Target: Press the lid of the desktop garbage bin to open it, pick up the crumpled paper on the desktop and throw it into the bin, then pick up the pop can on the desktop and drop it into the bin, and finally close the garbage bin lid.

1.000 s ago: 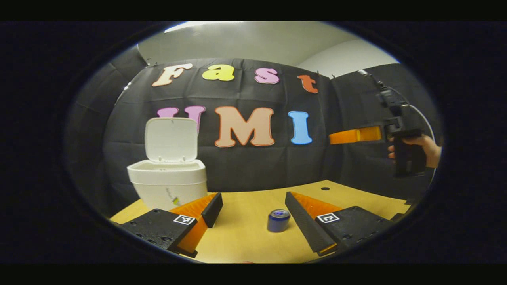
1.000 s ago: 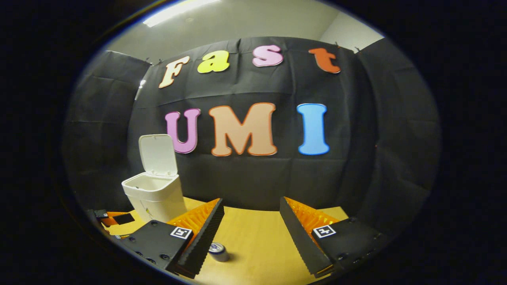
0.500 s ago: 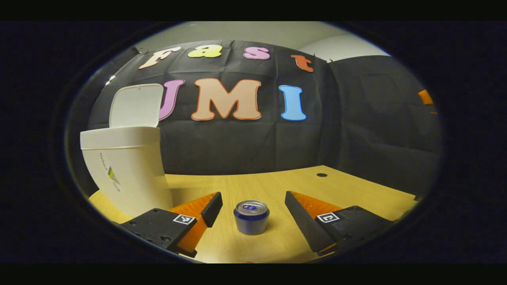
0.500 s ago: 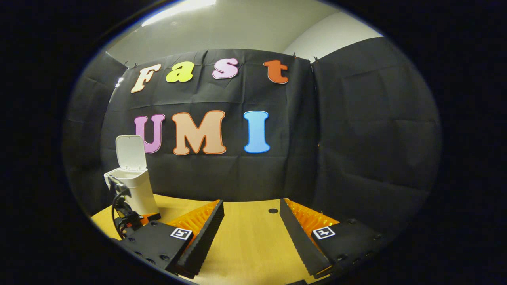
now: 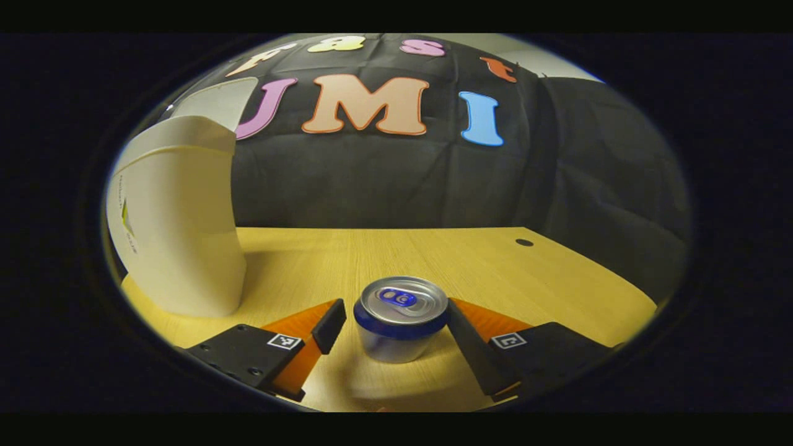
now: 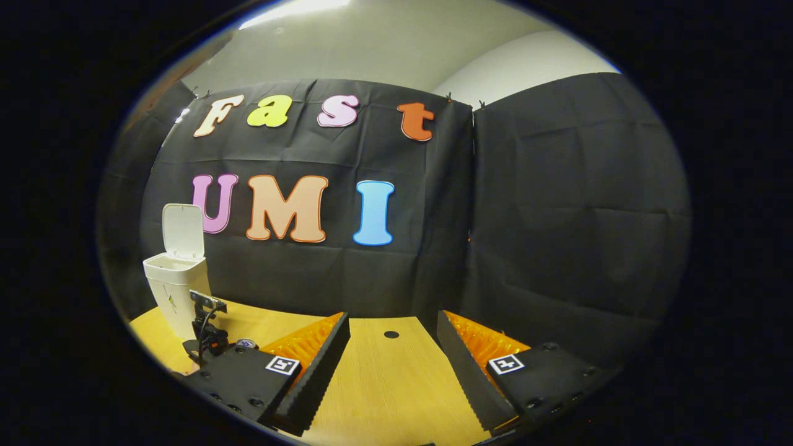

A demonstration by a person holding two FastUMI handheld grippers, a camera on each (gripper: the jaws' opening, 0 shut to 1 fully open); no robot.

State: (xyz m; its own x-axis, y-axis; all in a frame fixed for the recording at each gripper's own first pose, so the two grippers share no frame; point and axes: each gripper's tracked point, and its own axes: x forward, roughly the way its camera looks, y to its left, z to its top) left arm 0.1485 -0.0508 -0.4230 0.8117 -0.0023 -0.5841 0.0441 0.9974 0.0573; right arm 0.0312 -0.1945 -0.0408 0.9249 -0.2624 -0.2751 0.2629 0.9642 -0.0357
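The pop can point(image 5: 401, 319), silver with a blue rim, stands upright on the wooden table point(image 5: 471, 260) in the left gripper view. My left gripper point(image 5: 396, 310) is open, low over the table, with the can between its fingers; neither finger visibly presses on it. To the left, close by, the white garbage bin point(image 5: 179, 217) stands with its lid point(image 5: 214, 102) raised. In the right gripper view my right gripper point(image 6: 393, 365) is open and holds nothing. That view has the bin point(image 6: 176, 288) far left with its lid point(image 6: 183, 230) up, and the left gripper point(image 6: 207, 328) beside the can top point(image 6: 246, 342).
A small dark hole point(image 5: 524, 242) sits in the table toward the back right, also seen as the hole point(image 6: 391, 334) ahead of my right gripper. Black cloth walls close off the back and right. The table edge runs just below both grippers.
My left gripper has dropped and moved forward, so the can now sits between its fingers and the bin looms closer. My right gripper has swung right and drawn back from the bin.
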